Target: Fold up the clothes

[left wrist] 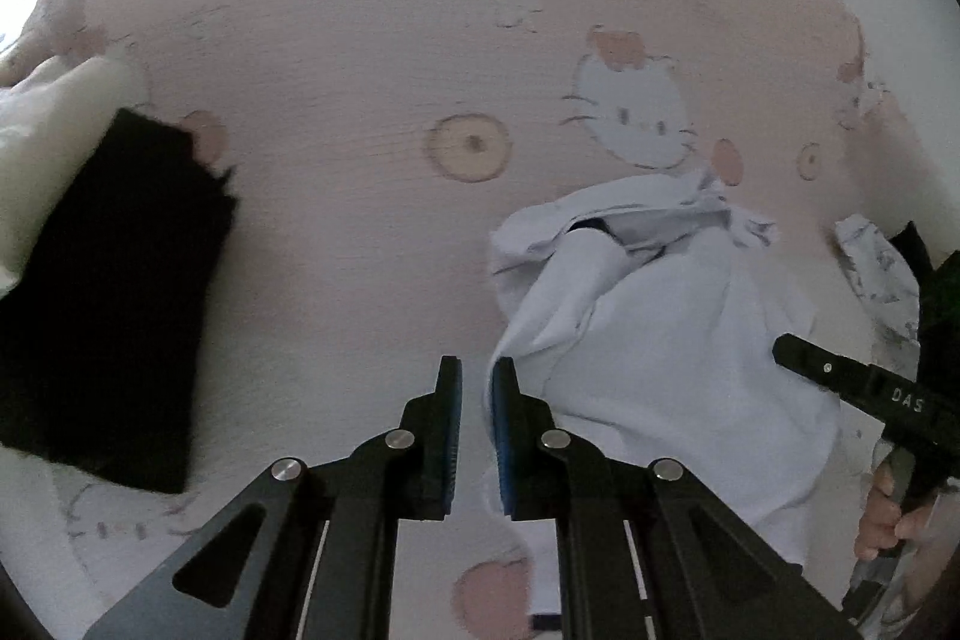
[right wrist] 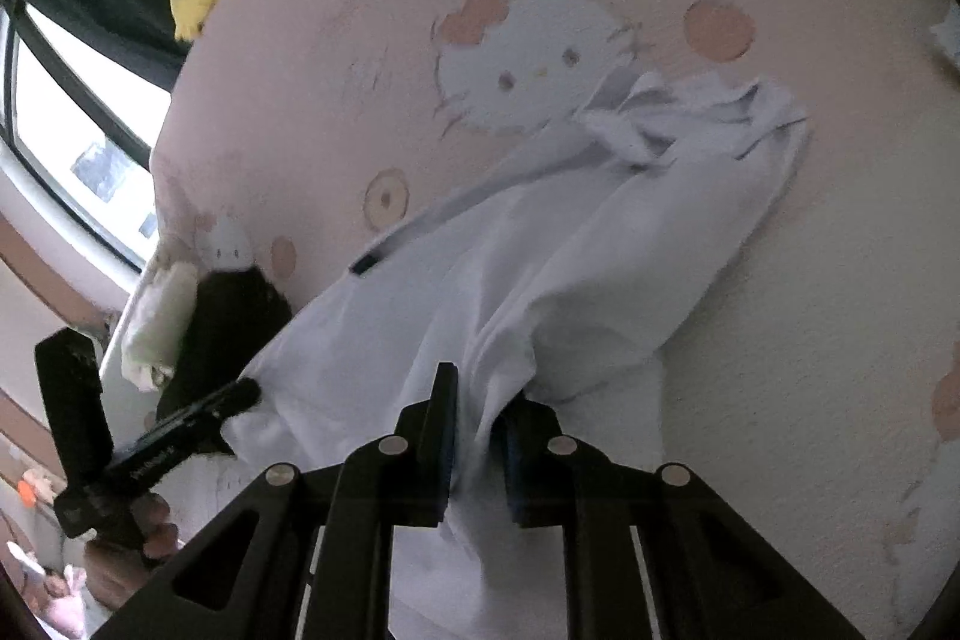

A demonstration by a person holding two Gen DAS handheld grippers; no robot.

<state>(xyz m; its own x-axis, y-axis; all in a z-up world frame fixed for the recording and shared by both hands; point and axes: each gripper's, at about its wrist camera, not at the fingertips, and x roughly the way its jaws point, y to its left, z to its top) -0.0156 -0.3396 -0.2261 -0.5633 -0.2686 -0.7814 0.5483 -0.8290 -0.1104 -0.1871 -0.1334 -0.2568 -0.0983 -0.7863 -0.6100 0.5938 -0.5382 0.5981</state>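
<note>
Shirt point(right wrist: 540, 280), white, rumpled on bedsheet point(right wrist: 780, 370): right tongs point(right wrist: 477, 400) pinched its hem; left tongs point(left wrist: 477, 388) nearly closed, empty, beside its edge. Folding underway; left needs grip.

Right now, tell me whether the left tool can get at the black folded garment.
Probably yes: the left tool holds nothing, and only bare pink sheet lies between it and the black folded garment.

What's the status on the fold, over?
Right gripper shut on white shirt, fabric bunched between the fingers. Left gripper at shirt's edge, slightly open, nothing gripped. Black garment lies apart; nothing in the way.
</note>
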